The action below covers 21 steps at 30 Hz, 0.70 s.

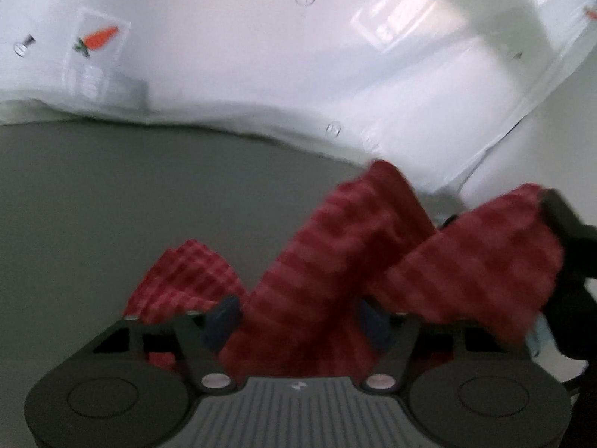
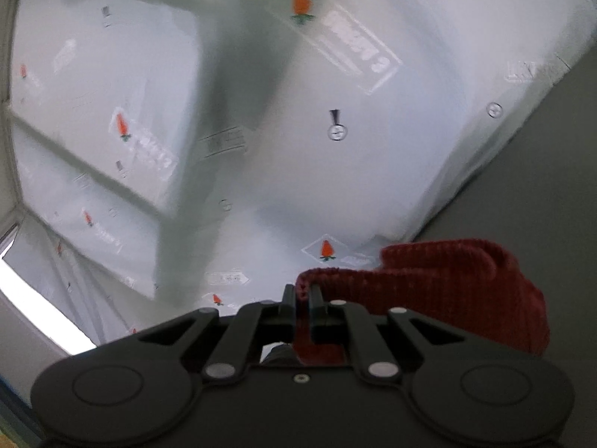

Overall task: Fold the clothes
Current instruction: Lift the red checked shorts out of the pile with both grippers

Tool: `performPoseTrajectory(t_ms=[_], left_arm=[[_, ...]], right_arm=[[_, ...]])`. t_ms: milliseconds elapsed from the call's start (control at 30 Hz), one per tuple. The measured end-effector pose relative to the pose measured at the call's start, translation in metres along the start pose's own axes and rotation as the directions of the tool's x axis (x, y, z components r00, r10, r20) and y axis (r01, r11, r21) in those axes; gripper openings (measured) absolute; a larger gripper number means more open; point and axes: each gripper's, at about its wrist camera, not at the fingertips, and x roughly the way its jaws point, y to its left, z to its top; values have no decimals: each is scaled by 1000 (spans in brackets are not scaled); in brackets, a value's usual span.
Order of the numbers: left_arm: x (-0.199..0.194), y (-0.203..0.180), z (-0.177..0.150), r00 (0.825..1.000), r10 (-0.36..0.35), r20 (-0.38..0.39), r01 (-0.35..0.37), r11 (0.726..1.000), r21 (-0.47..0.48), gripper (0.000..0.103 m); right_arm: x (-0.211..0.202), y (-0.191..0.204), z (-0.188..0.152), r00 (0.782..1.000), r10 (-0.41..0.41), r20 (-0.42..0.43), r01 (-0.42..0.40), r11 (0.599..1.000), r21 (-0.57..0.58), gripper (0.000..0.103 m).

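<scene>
A dark red ribbed knit garment hangs bunched between both grippers. In the left wrist view it fills the gap of my left gripper, whose blue-padded fingers stand apart with the cloth between them; I cannot tell whether they pinch it. The right gripper's black body holds the cloth's far end at the right edge. In the right wrist view my right gripper is shut on the edge of the red garment, which loops off to the right.
A white sheet printed with orange carrots covers the surface beyond, over a grey surface. It also shows in the right wrist view, with the grey surface at right.
</scene>
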Motion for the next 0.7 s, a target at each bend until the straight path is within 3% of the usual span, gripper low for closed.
performPoseTrajectory(t_ms=[133, 300, 433, 700], left_arm=[[26, 13, 7, 998, 5, -58, -6, 1000, -25, 51], [55, 30, 10, 992, 9, -126, -20, 996, -90, 19], [66, 42, 6, 990, 37, -139, -55, 990, -131, 3], [60, 61, 5, 991, 75, -114, -96, 975, -198, 0]], right_arm=[[8, -21, 4, 999, -38, -1, 38, 998, 41, 7], [14, -42, 7, 997, -75, 1, 75, 994, 78, 7], [15, -48, 11, 995, -95, 11, 94, 992, 82, 7], [17, -44, 18, 996, -89, 30, 87, 994, 70, 7]])
